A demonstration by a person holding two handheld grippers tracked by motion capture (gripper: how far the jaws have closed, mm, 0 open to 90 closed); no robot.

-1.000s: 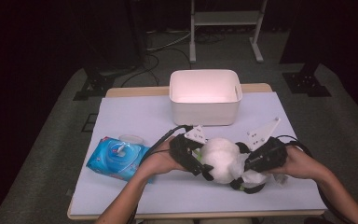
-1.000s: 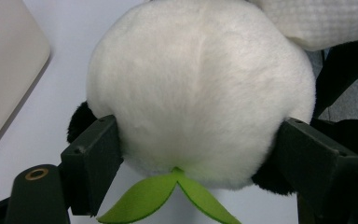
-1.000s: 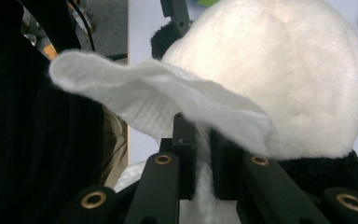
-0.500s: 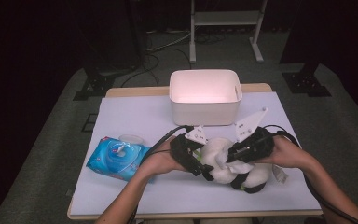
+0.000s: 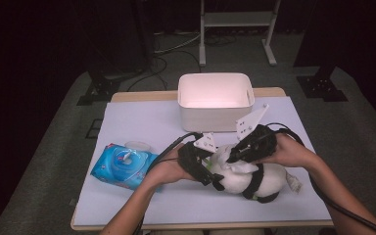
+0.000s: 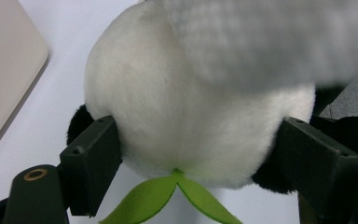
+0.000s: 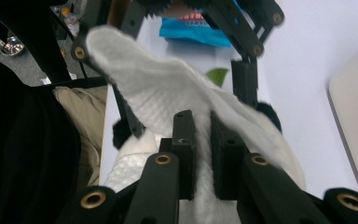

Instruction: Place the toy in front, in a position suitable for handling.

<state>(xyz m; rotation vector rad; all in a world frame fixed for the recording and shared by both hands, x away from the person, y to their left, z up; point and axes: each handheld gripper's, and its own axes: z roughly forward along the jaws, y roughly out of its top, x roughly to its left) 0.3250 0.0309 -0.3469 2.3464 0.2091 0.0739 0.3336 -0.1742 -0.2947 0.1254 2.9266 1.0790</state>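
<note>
A black-and-white plush panda (image 5: 269,178) lies on the white table near the front edge. My left gripper (image 5: 219,171) is shut on its round white head (image 6: 191,107), one pad on each side, above a green leaf (image 6: 168,198). My right gripper (image 5: 235,157) hovers over the head from the right, its jaws shut on a white wipe (image 7: 168,98). The wipe (image 5: 244,168) drapes onto the plush and blurs across the top of the left gripper view (image 6: 261,42). In the right gripper view the left gripper's pads (image 7: 244,81) stand beyond the wipe.
A white rectangular bin (image 5: 215,100) stands at the back middle of the table (image 5: 142,122). A blue pack of wipes (image 5: 125,165) with its round lid flipped open lies at the front left. The floor around the table is dark, with cables and a stand's legs behind.
My right gripper has moved left and a little up, from the panda's body to over its head, carrying the wipe. The left gripper and the panda have stayed put.
</note>
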